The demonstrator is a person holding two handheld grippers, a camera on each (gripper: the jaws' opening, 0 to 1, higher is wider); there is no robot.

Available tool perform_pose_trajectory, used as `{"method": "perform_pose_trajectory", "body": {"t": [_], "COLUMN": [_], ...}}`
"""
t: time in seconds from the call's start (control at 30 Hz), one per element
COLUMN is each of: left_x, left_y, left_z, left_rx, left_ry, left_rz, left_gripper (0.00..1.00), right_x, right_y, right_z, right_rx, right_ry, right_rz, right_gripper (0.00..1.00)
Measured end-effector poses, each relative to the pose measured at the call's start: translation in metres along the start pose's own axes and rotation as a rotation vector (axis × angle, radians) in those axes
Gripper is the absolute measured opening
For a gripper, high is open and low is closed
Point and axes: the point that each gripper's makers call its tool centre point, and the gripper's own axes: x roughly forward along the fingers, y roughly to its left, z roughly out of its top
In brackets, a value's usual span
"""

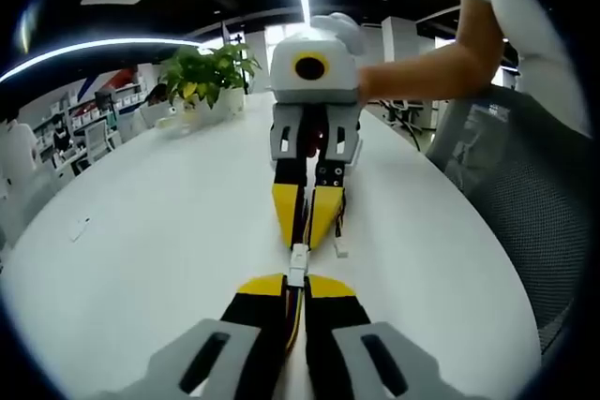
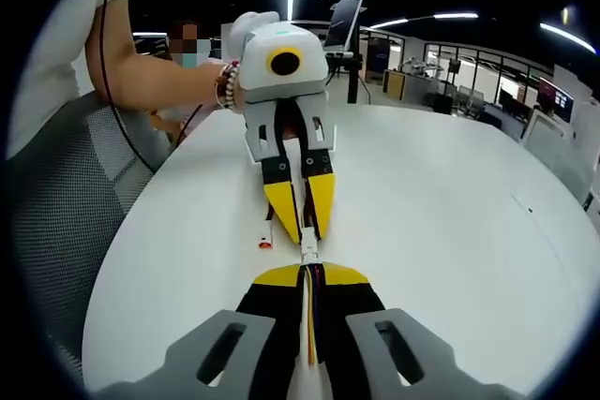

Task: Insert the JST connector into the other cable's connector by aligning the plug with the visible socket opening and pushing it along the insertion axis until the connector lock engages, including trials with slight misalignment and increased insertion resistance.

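Yellow-tipped left gripper point(image 1: 296, 286) and right gripper point(image 2: 310, 275) each pinch a cable, white connectors point(image 1: 297, 260) meeting tip to tip above the table point(image 1: 169, 250); seating seems underway, needing a straight push.

Bare white worktop point(image 1: 141, 259) spreads wide on both sides of the two tools, giving open passage. At the far end in the left gripper view a potted plant point(image 1: 208, 77) stands near the edge. A mesh chair point(image 2: 66, 203) presses against the worktop's edge beside the person's arm point(image 1: 441, 67).
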Motion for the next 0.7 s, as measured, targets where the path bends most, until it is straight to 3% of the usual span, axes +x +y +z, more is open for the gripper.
{"method": "perform_pose_trajectory", "body": {"t": [0.7], "left_x": [0.0028], "left_y": [-0.0015], "left_z": [0.0002], "left_rx": [-0.001], "left_ry": [0.009], "left_rz": [-0.013], "left_gripper": [0.00], "right_x": [0.0021], "right_y": [0.0016], "right_z": [-0.0007], "right_rx": [-0.006], "right_ry": [0.008], "right_rz": [0.009], "right_gripper": [0.02]}}
